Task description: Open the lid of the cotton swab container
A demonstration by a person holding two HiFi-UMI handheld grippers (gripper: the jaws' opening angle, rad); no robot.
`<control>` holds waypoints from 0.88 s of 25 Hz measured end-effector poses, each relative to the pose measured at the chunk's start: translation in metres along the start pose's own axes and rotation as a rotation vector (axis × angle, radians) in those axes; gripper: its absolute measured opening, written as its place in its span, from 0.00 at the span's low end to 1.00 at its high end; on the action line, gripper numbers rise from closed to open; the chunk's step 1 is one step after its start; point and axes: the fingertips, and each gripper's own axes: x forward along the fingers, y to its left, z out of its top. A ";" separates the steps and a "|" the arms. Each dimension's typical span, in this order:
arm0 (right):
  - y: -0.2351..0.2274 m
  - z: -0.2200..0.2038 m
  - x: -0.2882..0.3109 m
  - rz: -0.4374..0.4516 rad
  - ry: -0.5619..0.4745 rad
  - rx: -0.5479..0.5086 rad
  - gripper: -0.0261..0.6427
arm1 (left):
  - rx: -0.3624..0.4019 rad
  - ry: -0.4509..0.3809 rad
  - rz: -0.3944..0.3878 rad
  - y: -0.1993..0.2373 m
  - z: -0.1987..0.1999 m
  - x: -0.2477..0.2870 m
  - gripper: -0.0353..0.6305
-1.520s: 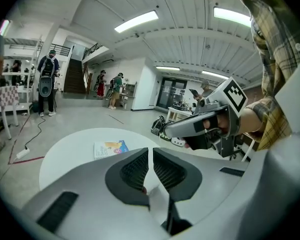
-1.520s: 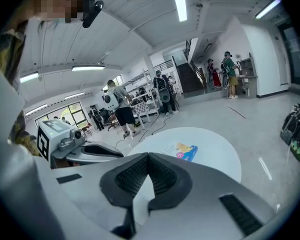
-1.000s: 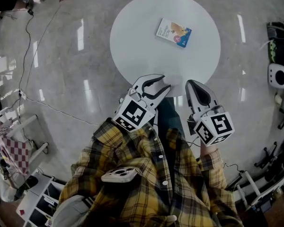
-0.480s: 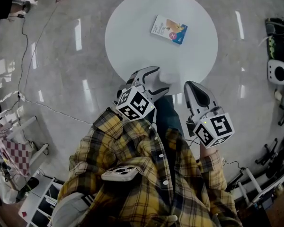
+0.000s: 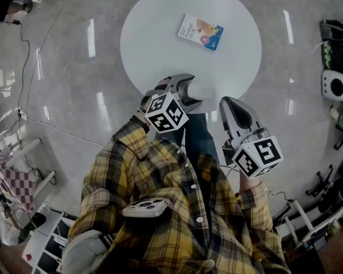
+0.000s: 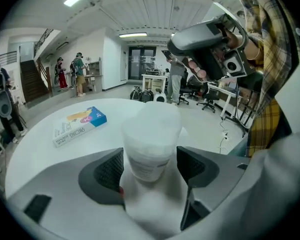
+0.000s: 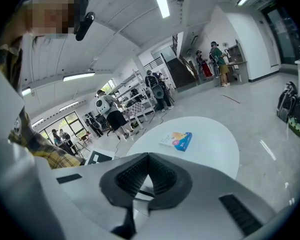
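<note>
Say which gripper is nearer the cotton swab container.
Left. The left gripper, jaws just opened, straddles the cotton swab container; the right gripper, shut, sits apart to its right.

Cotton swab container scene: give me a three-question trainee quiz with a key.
1. True or false: the right gripper is shut with nothing in it.
2. What stands between the left gripper's open jaws? A a cup; B the cotton swab container; C nothing.
3. Fill in: the blue-and-white box lies on the round white ____.
Key: 1 true; 2 B, the jaws have just been opening and do not press it; 3 table.
</note>
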 end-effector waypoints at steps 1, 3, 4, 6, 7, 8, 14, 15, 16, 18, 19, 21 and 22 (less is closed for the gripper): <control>0.000 0.000 0.000 0.000 0.001 0.001 0.06 | 0.009 0.006 -0.002 0.000 -0.001 0.002 0.55; -0.001 -0.002 -0.001 0.003 0.006 0.003 0.06 | 0.011 0.004 0.000 0.002 0.000 0.003 0.55; 0.000 -0.003 -0.001 0.006 0.011 0.004 0.06 | 0.004 -0.001 0.004 0.003 0.002 0.003 0.55; 0.000 -0.004 0.000 0.015 0.017 0.005 0.06 | -0.008 -0.007 0.008 0.005 0.004 0.004 0.55; 0.001 -0.004 0.001 0.018 0.018 0.004 0.06 | -0.006 -0.006 0.009 0.005 0.004 0.004 0.55; 0.001 -0.004 0.001 0.021 0.018 0.004 0.06 | -0.003 -0.002 0.011 0.005 0.003 0.004 0.55; 0.001 -0.002 0.004 0.027 0.021 0.006 0.06 | 0.019 -0.001 0.034 0.008 0.002 0.006 0.47; 0.002 -0.002 0.004 0.028 0.021 0.005 0.06 | 0.023 -0.002 0.035 0.008 0.002 0.005 0.46; 0.002 -0.001 0.003 0.028 0.022 0.004 0.06 | 0.027 -0.002 0.034 0.007 0.002 0.004 0.46; 0.003 0.000 0.002 0.027 0.022 0.004 0.06 | 0.032 -0.003 0.031 0.006 0.003 0.003 0.45; 0.003 0.000 0.001 0.026 0.022 0.005 0.06 | 0.034 -0.003 0.029 0.006 0.003 0.003 0.45; 0.001 0.000 0.002 0.025 0.024 0.005 0.06 | 0.032 -0.001 0.026 0.006 0.002 0.004 0.45; 0.001 0.000 0.002 0.024 0.025 0.004 0.06 | 0.029 0.000 0.024 0.007 0.002 0.004 0.45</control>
